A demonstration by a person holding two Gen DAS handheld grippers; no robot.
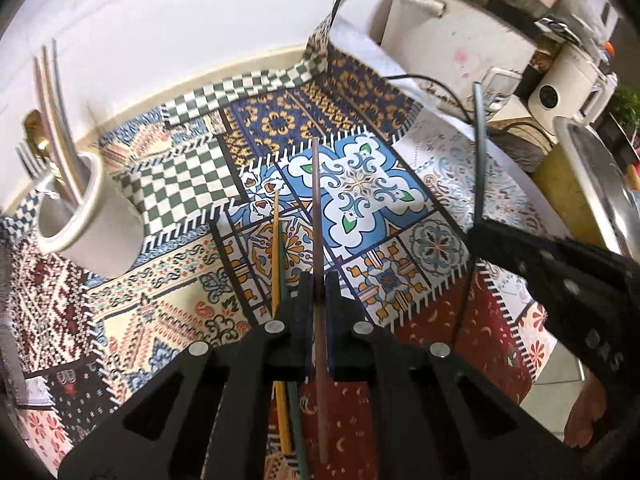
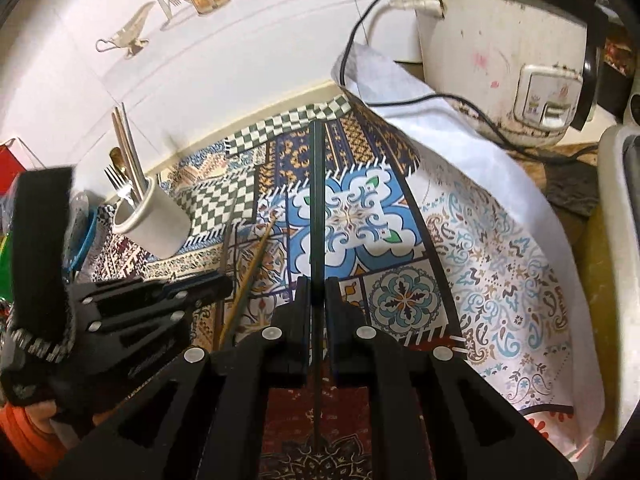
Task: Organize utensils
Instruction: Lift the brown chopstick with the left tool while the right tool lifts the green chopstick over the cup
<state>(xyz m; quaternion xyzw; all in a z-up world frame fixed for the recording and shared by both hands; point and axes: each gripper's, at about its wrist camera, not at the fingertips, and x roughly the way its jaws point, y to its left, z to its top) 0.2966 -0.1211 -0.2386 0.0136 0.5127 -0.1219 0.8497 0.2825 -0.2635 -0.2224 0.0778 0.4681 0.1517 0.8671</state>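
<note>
In the left wrist view my left gripper point(image 1: 318, 292) is shut on a brown chopstick point(image 1: 316, 208) that runs straight ahead above the patterned mat point(image 1: 180, 184). A yellow chopstick point(image 1: 276, 248) and a dark green chopstick point(image 1: 298, 432) lie on the mat just left of it. My right gripper point(image 2: 318, 292) is shut on another dark green chopstick point(image 2: 317, 200). Each gripper shows in the other's view: the right gripper point(image 1: 480, 232) at the right, the left gripper point(image 2: 226, 282) at the left. A white cup point(image 1: 76, 232) point(image 2: 154, 224) at far left holds a fork, a gold spoon and chopsticks.
A white rice cooker point(image 2: 500, 52) with a black cable point(image 2: 420, 98) stands at the back right on a white cloth point(image 2: 400, 92). A steel basin point(image 1: 600, 184) lies at the right edge. The white wall point(image 1: 180, 20) closes the back. A bare foot point(image 1: 584, 416) shows on the floor.
</note>
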